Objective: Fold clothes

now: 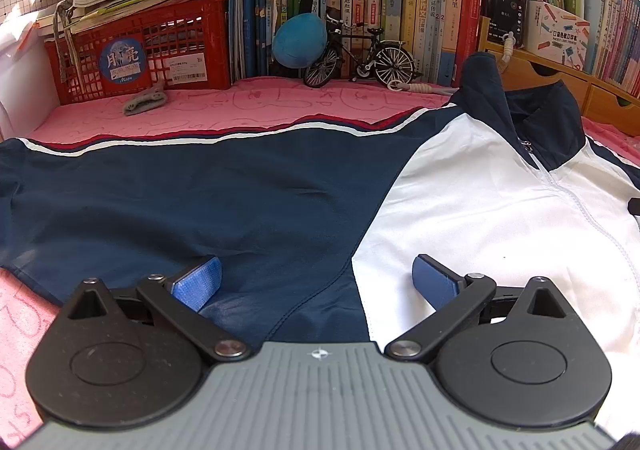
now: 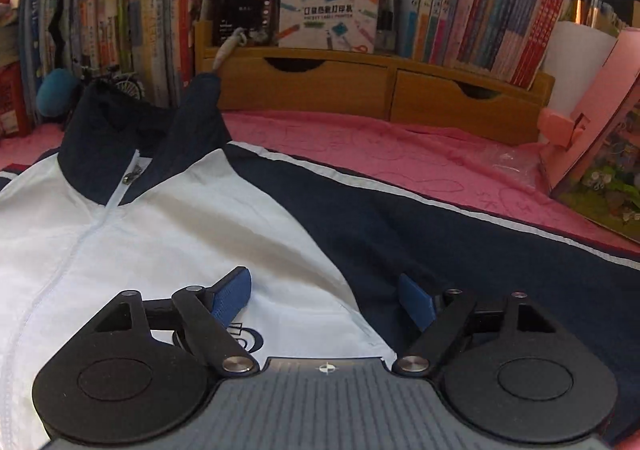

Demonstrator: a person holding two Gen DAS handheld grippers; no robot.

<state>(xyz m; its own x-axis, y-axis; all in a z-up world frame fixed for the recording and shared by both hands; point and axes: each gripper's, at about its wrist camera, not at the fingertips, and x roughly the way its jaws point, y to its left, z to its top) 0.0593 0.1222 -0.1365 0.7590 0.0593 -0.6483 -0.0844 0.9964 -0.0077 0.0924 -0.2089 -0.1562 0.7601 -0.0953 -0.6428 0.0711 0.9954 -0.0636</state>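
A navy and white zip jacket (image 1: 248, 190) lies spread flat on a pink cloth (image 1: 224, 106), collar up at the back. My left gripper (image 1: 316, 270) is open and empty, low over the seam where the navy sleeve meets the white chest. In the right wrist view the jacket (image 2: 200, 218) shows its white front, zip and other navy sleeve. My right gripper (image 2: 324, 286) is open and empty over the white chest beside a navy logo (image 2: 248, 338), its right finger over the navy sleeve.
Behind the jacket stand rows of books (image 1: 400, 10), a red crate (image 1: 140, 50), a model bicycle (image 1: 360, 54), a blue plush (image 1: 300, 40) and a grey rag (image 1: 144, 102). A wooden drawer unit (image 2: 380, 90) and a pink box (image 2: 600, 138) stand at right.
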